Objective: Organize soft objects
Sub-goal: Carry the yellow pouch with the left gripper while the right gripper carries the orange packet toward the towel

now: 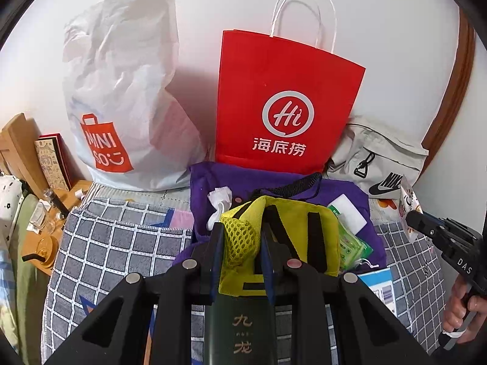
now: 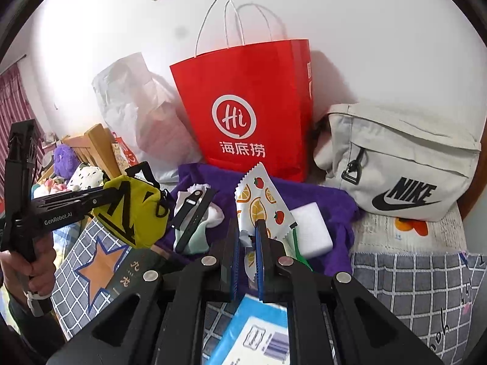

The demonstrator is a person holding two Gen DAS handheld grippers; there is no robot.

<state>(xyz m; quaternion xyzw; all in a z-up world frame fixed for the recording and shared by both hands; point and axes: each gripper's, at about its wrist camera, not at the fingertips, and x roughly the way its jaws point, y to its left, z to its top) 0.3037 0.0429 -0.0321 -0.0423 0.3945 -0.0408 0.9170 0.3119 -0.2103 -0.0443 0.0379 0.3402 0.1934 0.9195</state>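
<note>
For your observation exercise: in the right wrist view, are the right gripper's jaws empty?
No: the right gripper has its jaws closed on the fruit-print packet, which sticks up between them.

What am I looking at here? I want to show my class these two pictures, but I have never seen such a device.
A person holds a black two-finger gripper in each hand, each with a camera looking along its fingers. One picture comes from the left gripper, which is shut on a yellow pouch. The other comes from the right gripper, shut on a fruit-print packet. Below them a checked blanket bears a purple cloth, a white foam block and other small things. By the wall stand a red paper bag, a white plastic bag and a grey Nike bag.
</note>
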